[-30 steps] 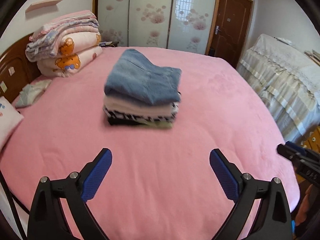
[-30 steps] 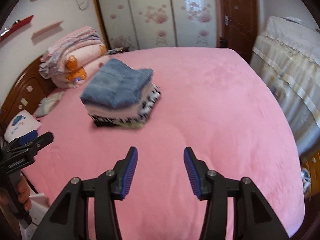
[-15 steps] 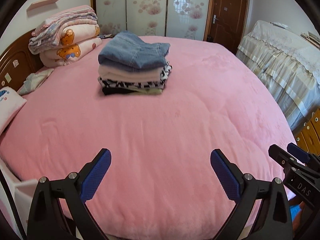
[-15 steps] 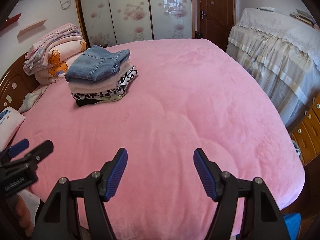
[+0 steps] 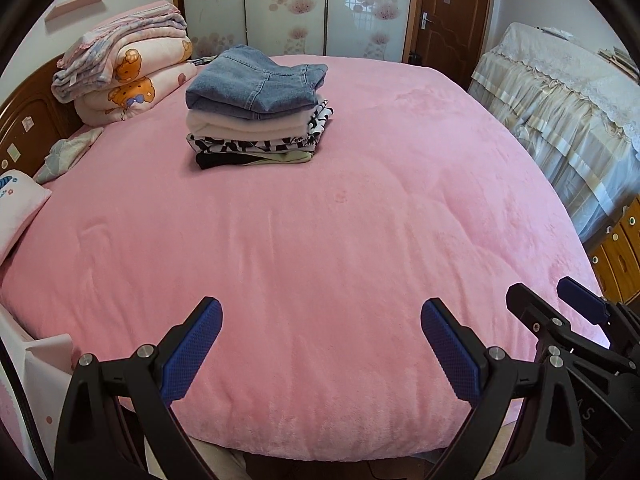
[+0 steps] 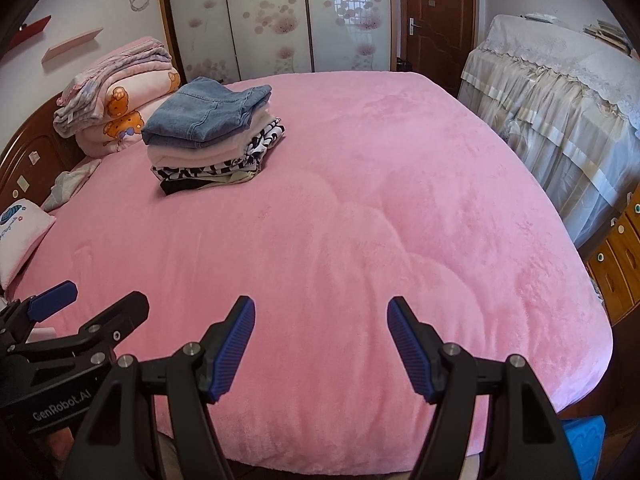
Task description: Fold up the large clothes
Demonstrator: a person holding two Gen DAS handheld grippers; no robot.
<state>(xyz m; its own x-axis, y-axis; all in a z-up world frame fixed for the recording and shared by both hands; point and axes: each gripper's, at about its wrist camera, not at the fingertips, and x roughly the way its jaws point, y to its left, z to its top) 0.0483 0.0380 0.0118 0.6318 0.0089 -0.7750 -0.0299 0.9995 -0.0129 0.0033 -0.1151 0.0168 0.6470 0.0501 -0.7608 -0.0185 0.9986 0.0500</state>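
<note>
Left gripper (image 5: 320, 344) wide open, holding nothing. Right gripper (image 6: 320, 344) open too, nothing in it. Stack of folded clothes (image 5: 256, 108) far ahead on pink blanket (image 5: 320, 240), jeans (image 5: 252, 84) on top

Stack of folded clothes (image 5: 258, 110) (image 6: 214, 138) on the pink bed (image 5: 320, 240) (image 6: 360, 220), near the far left corner, well away from the near edge. Blue jeans (image 5: 256, 86) (image 6: 204, 114) on top, folded flat. Under them a soft cream piece, then a black-and-white patterned one, then pale green and black at the bottom. Neat pile, sides a bit uneven.
</note>
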